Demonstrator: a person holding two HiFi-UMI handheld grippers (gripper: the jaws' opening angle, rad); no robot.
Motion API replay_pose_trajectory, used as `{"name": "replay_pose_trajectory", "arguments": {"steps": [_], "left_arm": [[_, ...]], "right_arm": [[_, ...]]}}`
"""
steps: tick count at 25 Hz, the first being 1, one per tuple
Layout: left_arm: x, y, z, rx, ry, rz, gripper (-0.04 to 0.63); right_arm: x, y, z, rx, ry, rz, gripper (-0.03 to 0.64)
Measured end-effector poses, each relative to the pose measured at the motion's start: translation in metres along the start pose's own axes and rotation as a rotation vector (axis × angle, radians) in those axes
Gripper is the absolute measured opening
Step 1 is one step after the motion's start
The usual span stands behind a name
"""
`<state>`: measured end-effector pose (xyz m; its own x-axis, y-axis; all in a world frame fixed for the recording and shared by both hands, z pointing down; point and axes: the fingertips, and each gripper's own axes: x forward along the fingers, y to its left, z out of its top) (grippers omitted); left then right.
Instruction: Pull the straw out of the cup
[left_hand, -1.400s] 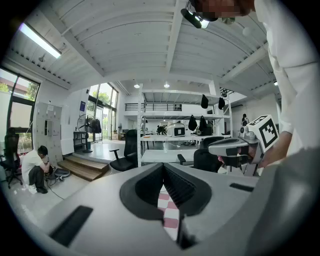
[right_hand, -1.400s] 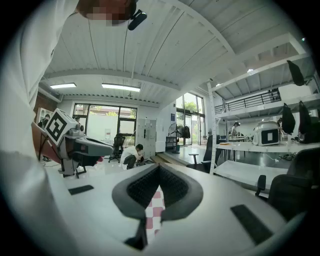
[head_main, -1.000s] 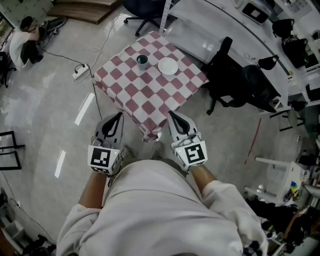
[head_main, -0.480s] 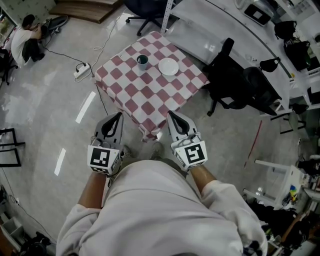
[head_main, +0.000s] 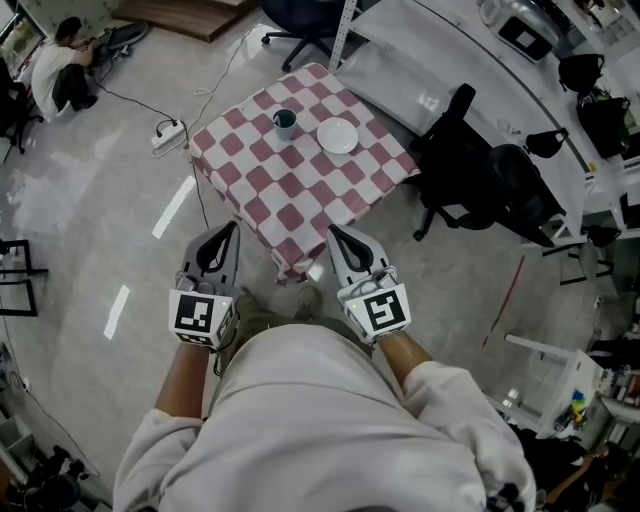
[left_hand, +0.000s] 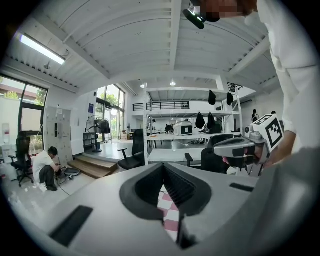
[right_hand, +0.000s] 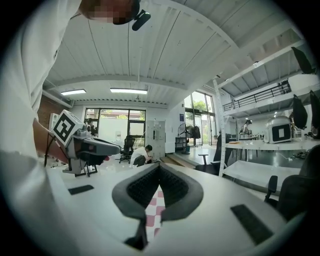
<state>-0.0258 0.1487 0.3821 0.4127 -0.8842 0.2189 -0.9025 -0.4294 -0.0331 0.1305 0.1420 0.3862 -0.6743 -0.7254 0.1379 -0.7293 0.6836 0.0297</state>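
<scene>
Still short of the desk, nothing reached yet.
Holds the left claw and the right claw pressed together on nothing, side by side at the waist, well apart from the checked desk. Shows only a slight shift of the head view since a second ago, with no reach begun. Leaves the cup toward the far side of the desk, just beside a white plate, with the straw too small to make out, presumably in the cup. Means a task barely begun; likely calls for stepping up to the desk and spreading one claw first.

Overhead, level views; table perhaps shared
</scene>
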Motion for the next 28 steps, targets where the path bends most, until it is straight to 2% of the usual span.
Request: {"name": "replay_pose_trajectory", "arguments": {"steps": [5, 11, 18, 28], "left_arm": [[0.005, 0.002, -0.004, -0.008, 0.011, 0.019, 0.005], [0.022, 0.022, -0.009, -0.02, 0.015, -0.007, 0.005], [0.055, 0.06, -0.009, -0.038, 0.016, -0.086, 0.005], [0.1, 0.126, -0.008, -0.026, 0.027, -0.221, 0.005]], "right_arm": [[0.003, -0.008, -0.004, 0.006, 0.011, 0.011, 0.004], [0.023, -0.017, -0.01, 0.006, 0.038, -0.013, 0.004], [0.065, -0.023, -0.008, 0.006, 0.07, -0.081, 0.004], [0.144, -0.029, -0.001, 0.013, 0.088, -0.185, 0.004]]}}
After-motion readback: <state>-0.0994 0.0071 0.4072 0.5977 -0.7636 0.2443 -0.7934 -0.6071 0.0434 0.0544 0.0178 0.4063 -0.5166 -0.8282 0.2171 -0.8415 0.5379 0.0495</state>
